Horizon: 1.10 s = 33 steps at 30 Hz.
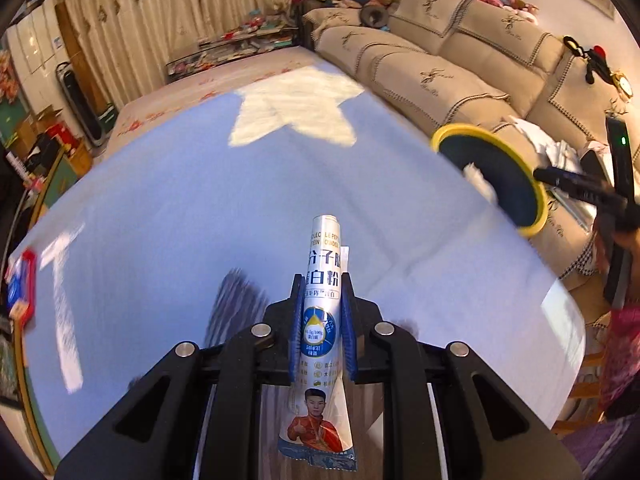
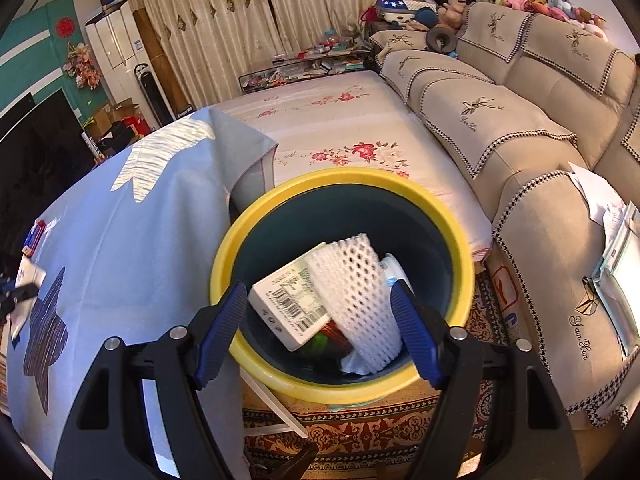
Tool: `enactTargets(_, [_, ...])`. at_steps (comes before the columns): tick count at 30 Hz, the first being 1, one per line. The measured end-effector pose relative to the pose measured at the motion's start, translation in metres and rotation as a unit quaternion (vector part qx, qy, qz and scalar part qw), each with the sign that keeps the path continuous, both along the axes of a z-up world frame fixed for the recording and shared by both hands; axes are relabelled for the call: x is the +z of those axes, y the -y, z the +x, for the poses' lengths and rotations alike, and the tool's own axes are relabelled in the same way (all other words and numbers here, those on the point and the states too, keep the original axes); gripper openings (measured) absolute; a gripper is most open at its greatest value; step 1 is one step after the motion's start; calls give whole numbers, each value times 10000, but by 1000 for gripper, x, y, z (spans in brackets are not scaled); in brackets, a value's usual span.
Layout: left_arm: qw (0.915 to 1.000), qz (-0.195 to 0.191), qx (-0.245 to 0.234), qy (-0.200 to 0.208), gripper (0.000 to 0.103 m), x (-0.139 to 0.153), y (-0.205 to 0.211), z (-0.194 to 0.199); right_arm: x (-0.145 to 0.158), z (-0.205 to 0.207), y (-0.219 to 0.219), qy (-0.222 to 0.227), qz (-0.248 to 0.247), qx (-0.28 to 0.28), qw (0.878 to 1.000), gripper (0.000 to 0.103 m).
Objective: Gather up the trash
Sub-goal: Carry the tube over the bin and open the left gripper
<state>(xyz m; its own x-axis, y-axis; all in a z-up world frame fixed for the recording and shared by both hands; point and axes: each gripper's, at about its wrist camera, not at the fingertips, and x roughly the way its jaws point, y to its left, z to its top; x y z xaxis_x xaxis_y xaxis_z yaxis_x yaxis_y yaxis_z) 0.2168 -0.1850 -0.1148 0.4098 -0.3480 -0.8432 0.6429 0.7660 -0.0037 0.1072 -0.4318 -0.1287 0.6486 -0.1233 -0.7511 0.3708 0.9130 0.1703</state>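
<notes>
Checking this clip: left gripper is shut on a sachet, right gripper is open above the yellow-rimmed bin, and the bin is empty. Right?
Not quite. The bin is not empty: the right wrist view shows a box and white foam netting inside. The left gripper is shut on the sachet, and the right gripper is open above the bin.

We see warm, bright room light. The left view is smeared with blur on the blue cloth (image 1: 160, 208). Both pictures bend and go dark at their round edges.
</notes>
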Motion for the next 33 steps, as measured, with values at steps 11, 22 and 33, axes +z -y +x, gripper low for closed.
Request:
enactTargets(11, [9916,-169,-1249,-295,17,6,201,28,-4,-49,65,100,224,-681,9974,70])
enactTargets(22, [9873,284,-1396,-709,17,-61,358,45,-30,-84,106,-8,552,-1008,9934,71])
enactTargets(33, [9912,265,-1042,-773,66,-82,372,51,-28,-79,106,63,676,-876,9938,71])
